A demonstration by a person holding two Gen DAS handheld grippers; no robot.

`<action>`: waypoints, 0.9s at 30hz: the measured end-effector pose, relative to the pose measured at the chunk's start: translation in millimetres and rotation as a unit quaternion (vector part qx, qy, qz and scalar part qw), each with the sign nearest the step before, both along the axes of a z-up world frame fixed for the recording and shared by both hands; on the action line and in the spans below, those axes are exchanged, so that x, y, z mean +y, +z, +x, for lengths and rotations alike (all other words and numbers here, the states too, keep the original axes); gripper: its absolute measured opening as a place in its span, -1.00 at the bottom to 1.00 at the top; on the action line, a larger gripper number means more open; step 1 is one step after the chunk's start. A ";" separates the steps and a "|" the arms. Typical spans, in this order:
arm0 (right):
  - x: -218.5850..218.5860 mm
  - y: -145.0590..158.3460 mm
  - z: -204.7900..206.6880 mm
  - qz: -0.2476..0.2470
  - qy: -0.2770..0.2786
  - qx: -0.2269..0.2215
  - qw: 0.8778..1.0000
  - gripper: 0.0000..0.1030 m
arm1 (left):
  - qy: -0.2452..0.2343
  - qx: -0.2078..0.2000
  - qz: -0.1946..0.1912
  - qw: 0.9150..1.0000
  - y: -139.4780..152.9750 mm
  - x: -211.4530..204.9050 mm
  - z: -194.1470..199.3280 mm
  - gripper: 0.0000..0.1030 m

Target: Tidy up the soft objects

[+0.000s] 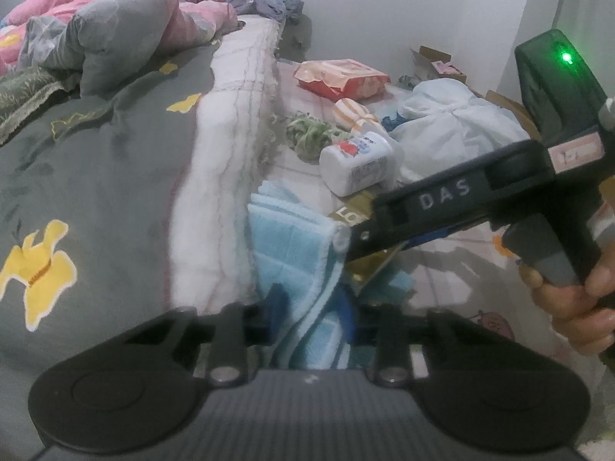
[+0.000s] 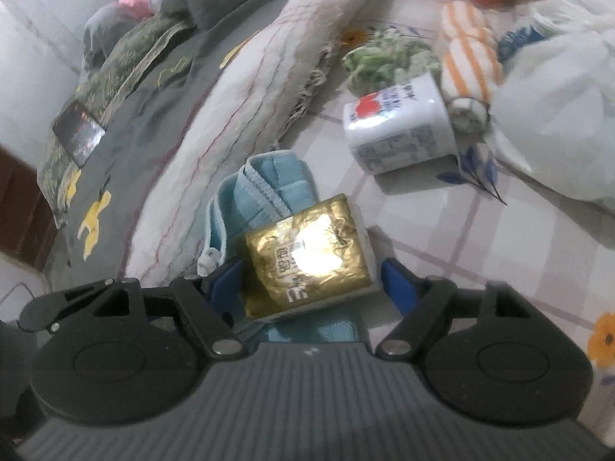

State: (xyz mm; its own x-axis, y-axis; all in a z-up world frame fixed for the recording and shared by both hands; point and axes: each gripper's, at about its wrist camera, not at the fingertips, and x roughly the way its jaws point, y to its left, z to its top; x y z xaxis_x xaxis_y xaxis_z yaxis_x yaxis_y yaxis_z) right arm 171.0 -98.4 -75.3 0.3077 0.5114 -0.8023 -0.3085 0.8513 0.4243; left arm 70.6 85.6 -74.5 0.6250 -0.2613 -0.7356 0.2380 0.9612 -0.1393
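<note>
Already the left gripper (image 1: 311, 307) had its jaws pinched on the blue towel (image 1: 292, 238), which lay on the bed (image 1: 442, 261) just beside the edge of the white quilt (image 1: 226, 161). The right gripper (image 2: 311, 280) stood with jaws wide around the gold packet (image 2: 307, 257) resting on that towel, the pads seemingly not pressing it. The step in hand looked like clearing the packet so the towel could be lifted. Next, the right jaws would need to close on the packet and carry it aside.
</note>
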 end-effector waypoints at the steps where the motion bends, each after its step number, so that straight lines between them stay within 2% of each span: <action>1: 0.0 -0.7 0.0 0.000 0.000 0.000 1.000 0.41 | -0.001 0.001 -0.003 1.000 -0.4 0.1 0.0 -0.41; 8: -18.1 1.9 -3.0 -0.012 -0.024 -0.016 1.000 0.30 | -0.016 0.008 -0.025 1.000 -2.8 -3.9 1.1 -0.42; 13: -49.2 10.3 -3.5 -0.057 -0.077 -0.045 0.994 0.30 | -0.032 0.010 -0.028 0.999 -5.6 -14.7 2.9 -0.42; 17: -72.6 14.4 -1.2 -0.095 -0.130 -0.054 0.985 0.35 | -0.050 0.011 -0.033 0.998 -6.4 -23.7 2.1 -0.39; 20: -84.1 20.2 -2.7 -0.073 -0.145 -0.050 0.986 0.41 | -0.057 0.003 -0.034 0.998 -4.2 -25.9 -1.8 -0.27; 23: -84.5 35.1 -8.0 -0.040 -0.141 -0.069 0.987 0.43 | -0.059 0.003 -0.043 0.997 -1.6 -23.7 -2.8 -0.22; 25: -75.2 41.9 -8.3 -0.007 -0.122 -0.071 0.990 0.44 | -0.057 0.001 -0.050 0.997 1.5 -21.2 -4.4 -0.20; 27: -62.2 41.5 -4.0 0.032 -0.096 -0.052 0.994 0.45 | -0.053 -0.004 -0.054 0.997 5.7 -18.6 -5.7 -0.19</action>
State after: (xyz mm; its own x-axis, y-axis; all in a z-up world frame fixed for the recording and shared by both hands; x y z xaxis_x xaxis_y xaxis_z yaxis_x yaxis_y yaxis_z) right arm 167.0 -160.6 -33.8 0.4843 0.4851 -0.7280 -0.1893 0.8706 0.4542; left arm 64.8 66.9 -68.8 0.5960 -0.4036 -0.6942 0.3391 0.9102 -0.2380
